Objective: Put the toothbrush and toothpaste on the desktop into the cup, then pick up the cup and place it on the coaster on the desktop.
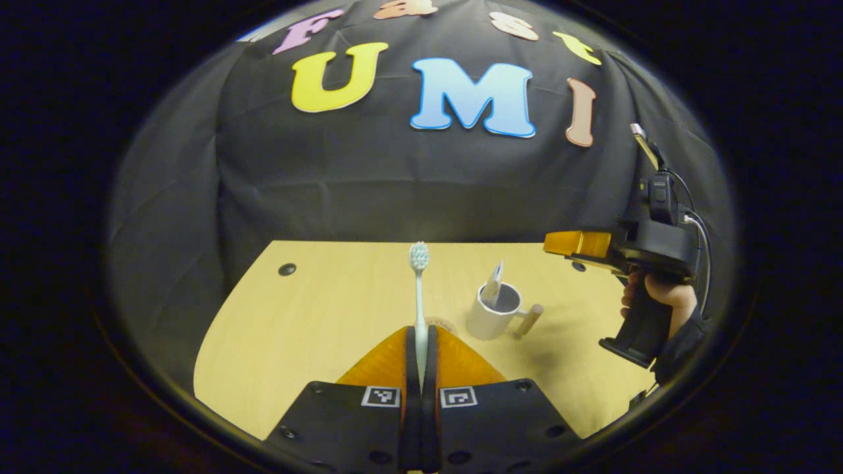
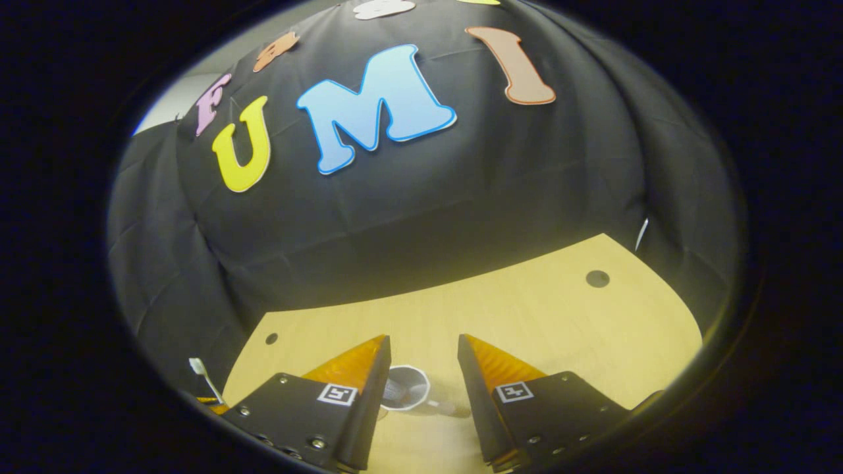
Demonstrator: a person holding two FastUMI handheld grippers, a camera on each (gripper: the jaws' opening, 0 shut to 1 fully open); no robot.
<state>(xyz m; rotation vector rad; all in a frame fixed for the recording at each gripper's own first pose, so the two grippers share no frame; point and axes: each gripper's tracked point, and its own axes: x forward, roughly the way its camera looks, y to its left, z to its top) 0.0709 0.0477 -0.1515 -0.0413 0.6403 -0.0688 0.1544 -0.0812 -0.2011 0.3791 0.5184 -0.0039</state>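
Observation:
My left gripper [image 1: 421,332] is shut on the handle of a pale toothbrush [image 1: 419,289], which stands upright with its bristle head on top. To its right a white cup [image 1: 492,315] with a wooden handle stands on the desktop, and the toothpaste tube [image 1: 494,282] sticks out of it. A bit of the coaster [image 1: 449,323] peeks out just behind my left fingers. My right gripper [image 2: 421,352] is open, hovering above the cup [image 2: 405,388], which shows between its fingers. In the left gripper view the right gripper [image 1: 576,245] hangs up and to the right of the cup, held by a hand [image 1: 658,293].
The light wooden desktop [image 1: 316,329] has small dark holes [image 1: 287,268] [image 2: 597,278] near its back corners. Black cloth walls close in behind and at the sides. The toothbrush head [image 2: 197,366] shows at the lower left of the right gripper view.

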